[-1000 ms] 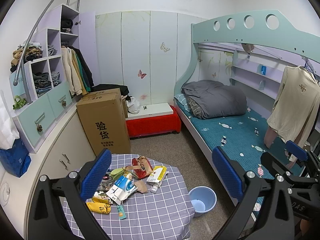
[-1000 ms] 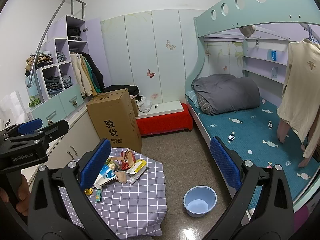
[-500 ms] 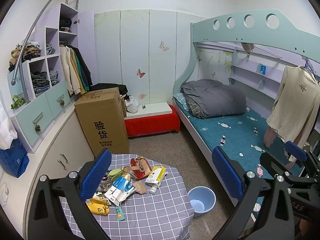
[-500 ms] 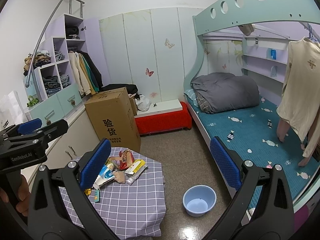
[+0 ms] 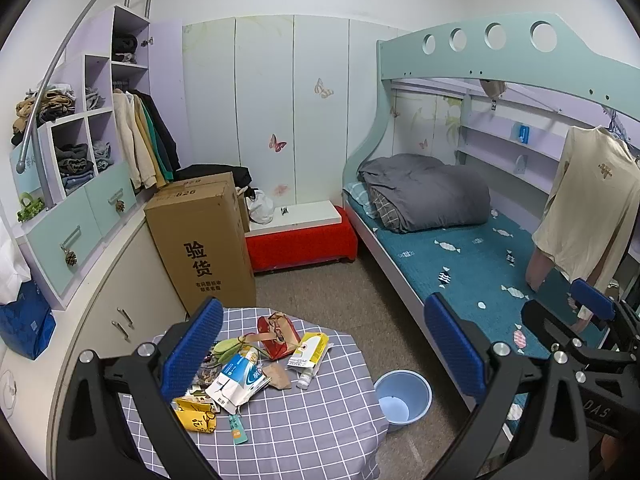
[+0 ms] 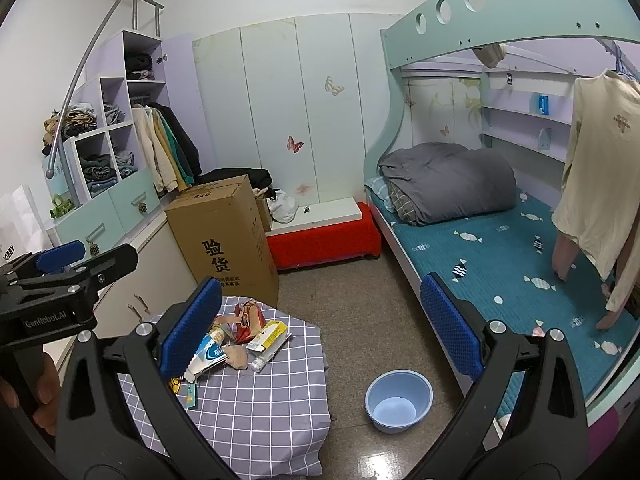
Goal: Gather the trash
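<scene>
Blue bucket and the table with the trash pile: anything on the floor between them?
No. In the right wrist view, only bare floor separates the blue bucket from the table holding the trash pile.

A heap of trash (image 5: 256, 364) is lying on the left part of the desk (image 5: 304, 432), which is wearing a grey checked cloth. A red packet (image 5: 278, 330), a yellow-and-white carton (image 5: 310, 350), a blue-and-white wrapper (image 5: 240, 380), a yellow packet (image 5: 196, 414) and a small clear bottle (image 5: 305, 379) are crowding together. A light blue bin (image 5: 402, 396) is standing upright and open on the floor just beside the desk.
</scene>
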`<action>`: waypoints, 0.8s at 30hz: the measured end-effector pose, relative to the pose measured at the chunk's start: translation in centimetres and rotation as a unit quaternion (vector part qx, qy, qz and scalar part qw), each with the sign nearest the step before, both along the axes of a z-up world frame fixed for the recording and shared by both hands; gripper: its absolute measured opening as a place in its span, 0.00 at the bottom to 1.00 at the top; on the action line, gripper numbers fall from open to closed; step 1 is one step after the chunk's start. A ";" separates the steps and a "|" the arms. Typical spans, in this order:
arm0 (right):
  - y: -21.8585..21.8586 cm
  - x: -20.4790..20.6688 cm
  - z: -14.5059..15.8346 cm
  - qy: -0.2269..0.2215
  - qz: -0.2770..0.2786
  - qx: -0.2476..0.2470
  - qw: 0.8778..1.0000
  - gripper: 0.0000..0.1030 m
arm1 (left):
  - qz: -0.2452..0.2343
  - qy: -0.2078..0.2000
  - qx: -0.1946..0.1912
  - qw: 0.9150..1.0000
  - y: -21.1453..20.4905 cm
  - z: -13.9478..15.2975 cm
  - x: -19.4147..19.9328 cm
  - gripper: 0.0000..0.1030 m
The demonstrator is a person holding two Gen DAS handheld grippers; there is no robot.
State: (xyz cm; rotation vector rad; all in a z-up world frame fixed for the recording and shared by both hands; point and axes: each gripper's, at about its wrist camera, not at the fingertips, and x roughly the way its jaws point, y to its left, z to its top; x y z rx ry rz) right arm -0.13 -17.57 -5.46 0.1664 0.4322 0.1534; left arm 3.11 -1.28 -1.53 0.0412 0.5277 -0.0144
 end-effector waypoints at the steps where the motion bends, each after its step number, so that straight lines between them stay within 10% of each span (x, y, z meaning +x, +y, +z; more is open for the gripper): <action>1: -0.1 0.1 0.0 0.001 0.001 0.000 1.000 0.94 | 0.000 0.001 0.000 1.000 0.0 0.0 0.1 0.96; 24: -2.8 2.8 -0.5 0.015 0.022 0.020 0.999 0.94 | 0.024 0.023 0.017 0.999 -2.7 0.3 2.0 0.96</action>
